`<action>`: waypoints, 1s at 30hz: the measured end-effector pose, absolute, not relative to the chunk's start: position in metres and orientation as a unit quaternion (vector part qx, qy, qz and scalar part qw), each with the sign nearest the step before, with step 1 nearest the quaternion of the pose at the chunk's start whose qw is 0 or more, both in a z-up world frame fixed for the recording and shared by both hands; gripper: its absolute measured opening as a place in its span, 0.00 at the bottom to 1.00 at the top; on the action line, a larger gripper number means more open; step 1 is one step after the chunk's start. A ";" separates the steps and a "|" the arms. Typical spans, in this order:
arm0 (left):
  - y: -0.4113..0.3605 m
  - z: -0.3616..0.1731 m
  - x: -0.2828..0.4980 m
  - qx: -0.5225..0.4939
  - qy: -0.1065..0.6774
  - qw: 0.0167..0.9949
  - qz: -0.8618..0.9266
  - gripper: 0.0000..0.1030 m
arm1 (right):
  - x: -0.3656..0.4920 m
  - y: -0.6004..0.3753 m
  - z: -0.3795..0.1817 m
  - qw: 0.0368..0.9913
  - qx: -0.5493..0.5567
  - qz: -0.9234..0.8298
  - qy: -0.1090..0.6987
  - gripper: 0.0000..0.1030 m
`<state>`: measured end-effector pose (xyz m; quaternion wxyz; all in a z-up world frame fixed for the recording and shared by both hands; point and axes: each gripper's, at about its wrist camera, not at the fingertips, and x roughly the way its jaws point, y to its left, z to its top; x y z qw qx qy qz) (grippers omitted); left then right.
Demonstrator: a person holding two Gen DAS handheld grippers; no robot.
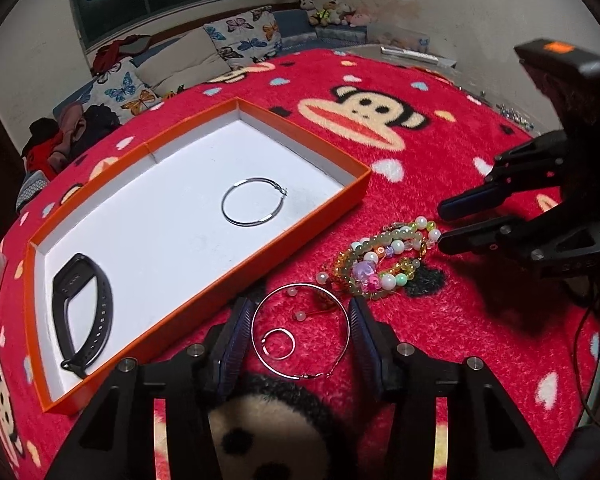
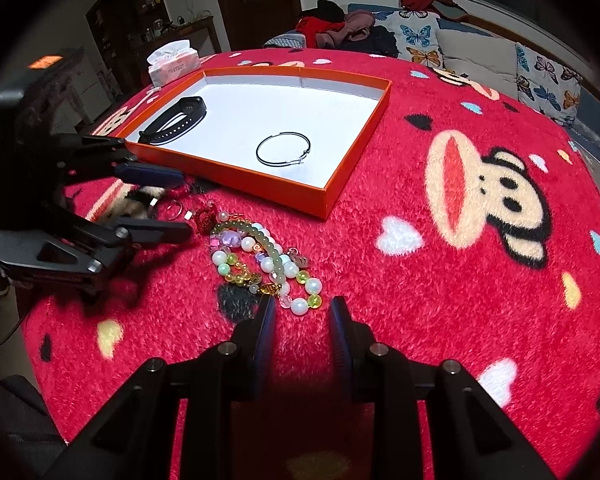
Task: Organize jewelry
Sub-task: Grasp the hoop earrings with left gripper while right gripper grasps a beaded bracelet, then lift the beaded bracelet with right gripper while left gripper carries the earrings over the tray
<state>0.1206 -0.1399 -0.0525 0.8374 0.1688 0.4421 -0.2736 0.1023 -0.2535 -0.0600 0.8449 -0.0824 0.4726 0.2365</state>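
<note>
A large silver hoop earring [image 1: 252,328] lies on the red rug between the fingers of my left gripper [image 1: 299,302]. The pads stand just outside its rim, and a small hoop [image 1: 262,345] lies inside it. A heap of beaded bracelets [image 1: 380,264] [image 2: 260,256] sits just beyond. My right gripper [image 2: 303,304] [image 1: 440,227] is open at the heap's near edge with nothing between its fingers. The orange box [image 1: 180,312] [image 2: 260,186] holds a black wristband [image 1: 107,312] [image 2: 188,106] and a matching large hoop [image 1: 223,204] [image 2: 257,152]. In the right wrist view the left gripper [image 2: 186,205] sits at the left.
A red plush monkey-print rug [image 1: 380,120] covers the round table. A tissue pack [image 2: 172,60] stands behind the box. Loose small beads [image 1: 300,316] lie inside the large hoop. A sofa with butterfly cushions [image 1: 244,40] is beyond the table.
</note>
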 end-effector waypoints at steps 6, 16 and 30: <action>-0.130 -0.040 0.118 0.159 0.433 0.846 -0.267 0.51 | 0.109 -0.254 -0.061 0.850 -0.082 0.219 0.472 0.31; -0.124 -0.039 0.115 0.159 0.435 0.846 -0.264 0.51 | 0.116 -0.242 -0.065 0.851 -0.100 0.222 0.466 0.16; -0.108 -0.030 0.112 0.147 0.429 0.857 -0.244 0.51 | 0.101 -0.239 -0.036 0.872 -0.110 0.210 0.429 0.11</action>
